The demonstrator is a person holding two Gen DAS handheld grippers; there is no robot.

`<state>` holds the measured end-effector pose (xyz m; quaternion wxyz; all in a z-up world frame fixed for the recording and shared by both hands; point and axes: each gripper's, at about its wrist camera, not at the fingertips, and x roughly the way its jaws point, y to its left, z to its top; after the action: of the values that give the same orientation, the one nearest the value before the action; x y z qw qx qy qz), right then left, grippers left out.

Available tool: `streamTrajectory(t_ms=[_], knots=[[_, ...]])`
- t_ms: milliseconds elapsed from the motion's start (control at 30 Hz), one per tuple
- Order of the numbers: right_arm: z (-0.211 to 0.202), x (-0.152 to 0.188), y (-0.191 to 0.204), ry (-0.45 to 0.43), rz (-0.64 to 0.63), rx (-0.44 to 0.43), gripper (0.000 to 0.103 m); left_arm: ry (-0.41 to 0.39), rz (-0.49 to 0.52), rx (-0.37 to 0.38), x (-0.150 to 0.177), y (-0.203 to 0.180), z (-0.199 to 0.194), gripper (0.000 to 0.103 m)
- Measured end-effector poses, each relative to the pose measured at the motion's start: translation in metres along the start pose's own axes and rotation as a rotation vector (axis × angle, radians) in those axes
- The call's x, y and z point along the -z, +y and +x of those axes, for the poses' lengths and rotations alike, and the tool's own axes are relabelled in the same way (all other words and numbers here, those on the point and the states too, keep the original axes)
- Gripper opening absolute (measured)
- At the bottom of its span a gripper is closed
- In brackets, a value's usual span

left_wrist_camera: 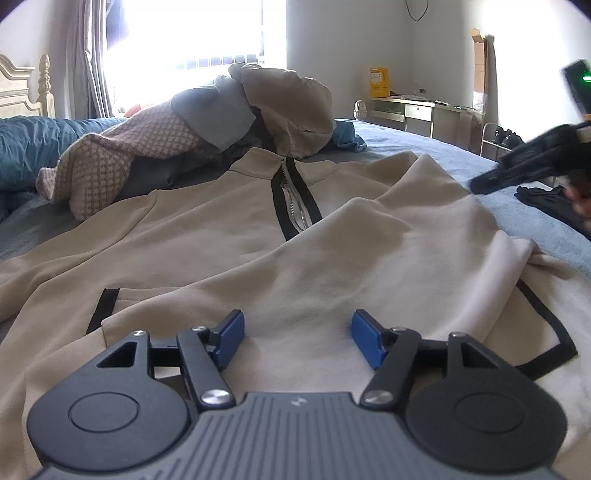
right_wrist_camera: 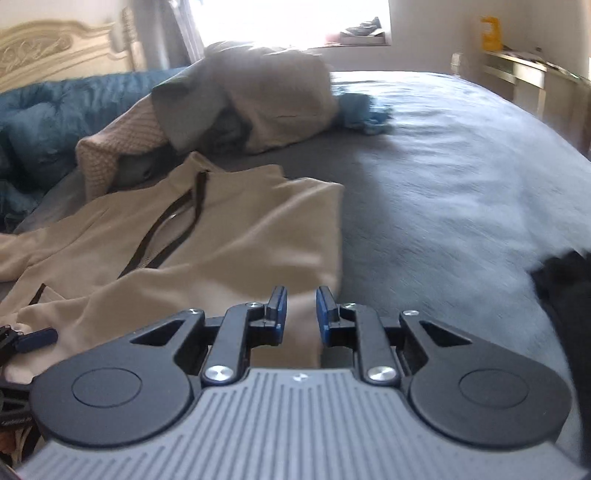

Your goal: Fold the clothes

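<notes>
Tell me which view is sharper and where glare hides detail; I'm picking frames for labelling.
Left wrist view: sharper, beige zip-neck sweatshirt crisp, but the bright window is blown out. Right wrist view: motion-smeared, especially the grey-blue bedsheet; its window also glares. Both bend at the edges.

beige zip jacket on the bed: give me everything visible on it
The beige jacket is soft, matte, sweatshirt-like fabric with a stand collar, a zipper edged in black tape, and black-trimmed pocket slits. It lies front up on the grey-blue bed sheet, collar towards the clothes pile. Its right side is folded over the front, covering the lower zipper; the left side is spread flat. The left gripper hovers open over the folded part and the right gripper is slightly open above its edge; neither grips it.
</notes>
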<state>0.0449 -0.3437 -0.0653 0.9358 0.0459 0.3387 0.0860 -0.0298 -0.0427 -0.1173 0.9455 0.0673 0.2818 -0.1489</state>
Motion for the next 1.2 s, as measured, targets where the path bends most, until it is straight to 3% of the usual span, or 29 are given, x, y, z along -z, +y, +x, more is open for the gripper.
streamTrajectory(t_ms=[133,300,400,500,567,600,767,867,967,1033,1100,1200], knots=[[0.051,0.003,-0.005,0.088,-0.087,0.152,0.016,-0.001,-0.001,0.003,0.000,0.000,-0.001,0.066],[0.028,-0.016,0.002,0.040,-0.068,0.135,0.016,-0.007,-0.007,0.010,0.002,0.001,-0.001,0.068],[0.034,-0.031,0.012,0.033,-0.090,0.072,0.016,-0.007,-0.009,0.012,0.002,0.002,-0.001,0.068],[0.068,-0.041,0.009,0.068,-0.105,0.071,0.015,-0.008,-0.010,0.014,0.002,0.002,-0.001,0.068],[0.097,-0.041,0.001,0.091,-0.142,0.145,0.015,-0.008,-0.012,0.015,0.002,0.002,-0.001,0.068],[0.105,-0.041,-0.004,0.091,-0.134,0.142,0.016,-0.008,-0.012,0.016,0.002,0.002,-0.001,0.068],[0.086,-0.052,-0.010,0.040,-0.081,0.133,0.017,-0.008,-0.015,0.019,0.002,0.003,-0.001,0.069],[0.081,-0.055,-0.006,0.046,-0.069,0.040,0.016,-0.008,-0.012,0.016,0.002,0.002,-0.001,0.069],[0.110,-0.052,-0.008,0.101,-0.094,0.121,0.018,-0.006,-0.010,0.015,0.002,0.002,-0.001,0.069],[0.109,-0.052,-0.014,0.085,-0.066,0.113,0.018,-0.004,-0.010,0.015,0.002,0.002,-0.001,0.069],[0.085,-0.054,-0.014,0.047,-0.038,0.132,0.018,-0.004,-0.010,0.016,0.001,0.003,0.000,0.069],[0.027,-0.049,-0.007,0.013,-0.068,0.086,0.020,-0.004,-0.006,0.014,0.001,0.002,0.000,0.070]])
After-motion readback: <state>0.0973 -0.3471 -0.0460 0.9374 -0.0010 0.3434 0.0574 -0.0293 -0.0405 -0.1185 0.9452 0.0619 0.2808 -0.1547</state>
